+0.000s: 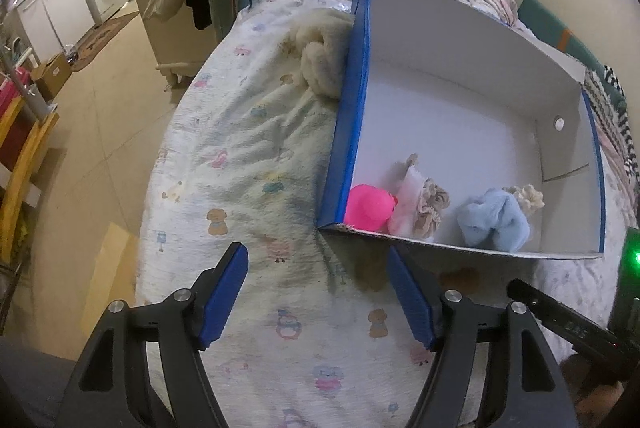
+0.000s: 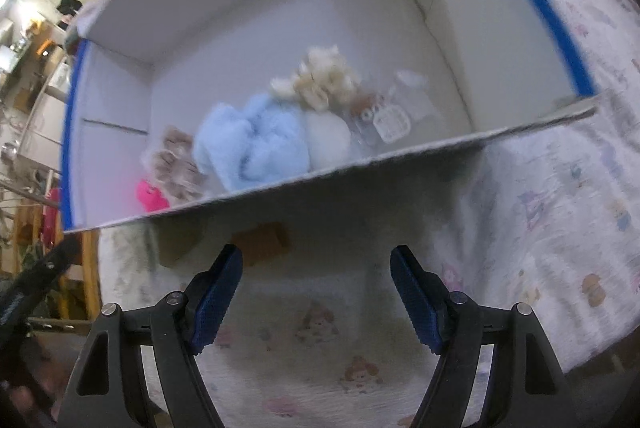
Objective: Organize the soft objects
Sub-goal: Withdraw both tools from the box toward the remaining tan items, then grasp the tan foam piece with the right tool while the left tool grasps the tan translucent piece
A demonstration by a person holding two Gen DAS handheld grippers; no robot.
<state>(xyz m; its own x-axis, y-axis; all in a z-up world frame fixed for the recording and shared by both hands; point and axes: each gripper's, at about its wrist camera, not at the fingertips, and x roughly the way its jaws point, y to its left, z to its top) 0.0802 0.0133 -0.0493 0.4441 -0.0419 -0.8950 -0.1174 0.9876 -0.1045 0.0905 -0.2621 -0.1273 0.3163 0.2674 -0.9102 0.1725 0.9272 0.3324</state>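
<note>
While both tools hang over the printed bedsheet (image 1: 256,156) with nothing between their pads, the one soft thing outside the box (image 1: 344,132) decides the coming move. Nearest, the left tool (image 1: 318,292) stands wide and empty just short of the box's near left corner; the right tool (image 2: 316,288), equally spread and empty, faces the box's near wall. Inside, against that near wall, lie a pink toy (image 1: 370,206), a beige frilly piece (image 1: 430,206) and a light blue plush (image 1: 494,214). Farther on, pressed against the outside of the box's blue left wall about midway along it, sits a cream fluffy bundle (image 1: 320,56), probably a plush. It lies ahead of the left tool, on the bed side of the box, so the left hand is likely the nearer.
</note>
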